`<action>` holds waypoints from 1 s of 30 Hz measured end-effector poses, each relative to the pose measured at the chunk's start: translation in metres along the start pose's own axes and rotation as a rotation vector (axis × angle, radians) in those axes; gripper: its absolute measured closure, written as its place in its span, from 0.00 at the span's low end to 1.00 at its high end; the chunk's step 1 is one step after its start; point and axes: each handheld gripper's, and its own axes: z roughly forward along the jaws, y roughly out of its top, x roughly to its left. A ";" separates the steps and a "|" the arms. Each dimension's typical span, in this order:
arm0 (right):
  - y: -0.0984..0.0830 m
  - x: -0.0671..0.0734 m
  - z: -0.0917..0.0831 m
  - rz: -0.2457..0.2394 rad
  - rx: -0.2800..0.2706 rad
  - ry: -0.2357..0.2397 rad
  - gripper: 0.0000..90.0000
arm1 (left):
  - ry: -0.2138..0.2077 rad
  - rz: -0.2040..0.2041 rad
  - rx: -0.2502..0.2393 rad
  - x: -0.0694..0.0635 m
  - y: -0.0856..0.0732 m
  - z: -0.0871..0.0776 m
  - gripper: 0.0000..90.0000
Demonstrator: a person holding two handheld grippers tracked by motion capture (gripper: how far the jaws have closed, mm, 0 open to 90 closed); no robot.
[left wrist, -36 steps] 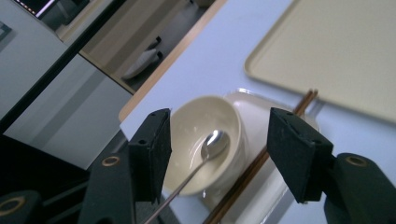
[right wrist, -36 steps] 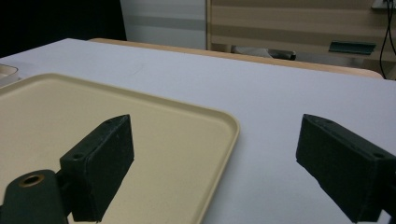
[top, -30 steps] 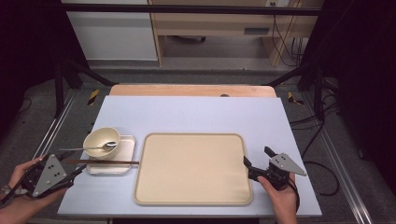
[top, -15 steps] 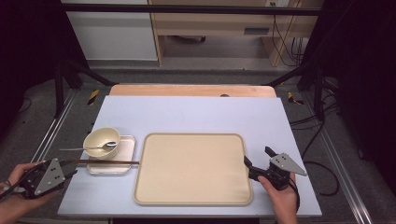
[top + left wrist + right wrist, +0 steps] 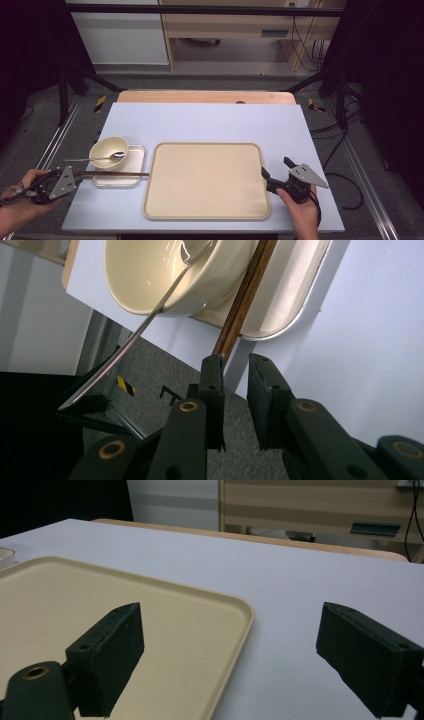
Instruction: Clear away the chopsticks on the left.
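Note:
A pair of dark wooden chopsticks (image 5: 115, 174) lies across a small white dish (image 5: 136, 161), their handle end sticking out left past the table edge. A cream bowl (image 5: 107, 146) stands on the dish with a metal spoon (image 5: 92, 159) in it. My left gripper (image 5: 78, 175) is at the chopsticks' end. In the left gripper view the jaws stand a narrow gap apart and the chopsticks (image 5: 245, 295) end at the tip of one jaw, not between them. My right gripper (image 5: 275, 168) is wide open astride the right rim of the beige tray (image 5: 205, 182).
The pale blue table top (image 5: 200, 122) has a wooden strip along its far edge. Metal frame rails and grey floor lie beyond both sides. In the right gripper view the tray (image 5: 100, 590) is bare, with table surface to its right.
My left gripper drew back to the left, then came right again to the chopsticks' end. The right gripper, tray, bowl and spoon have not moved.

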 end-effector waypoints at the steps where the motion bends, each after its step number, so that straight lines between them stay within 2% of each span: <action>1: 0.000 0.000 0.000 0.000 0.001 0.000 0.13 | 0.001 0.006 0.005 0.000 0.001 0.002 0.84; 6: 0.000 0.000 0.000 -0.007 0.001 0.000 0.13 | 0.008 0.034 0.020 0.001 0.001 0.008 0.82; 7: 0.000 0.000 0.001 -0.011 0.004 0.001 0.13 | -0.006 0.050 0.032 0.001 0.001 0.012 0.82; 11: 0.000 0.000 0.001 -0.011 0.005 0.002 0.13 | -0.007 0.072 0.053 0.001 0.001 0.019 0.81; 19: -0.001 0.000 0.001 -0.011 0.006 0.004 0.14 | -0.011 0.099 0.066 0.005 0.005 0.028 0.80; 30: -0.001 0.001 0.002 -0.014 0.010 0.006 0.14 | -0.020 0.115 0.091 0.006 0.005 0.037 0.79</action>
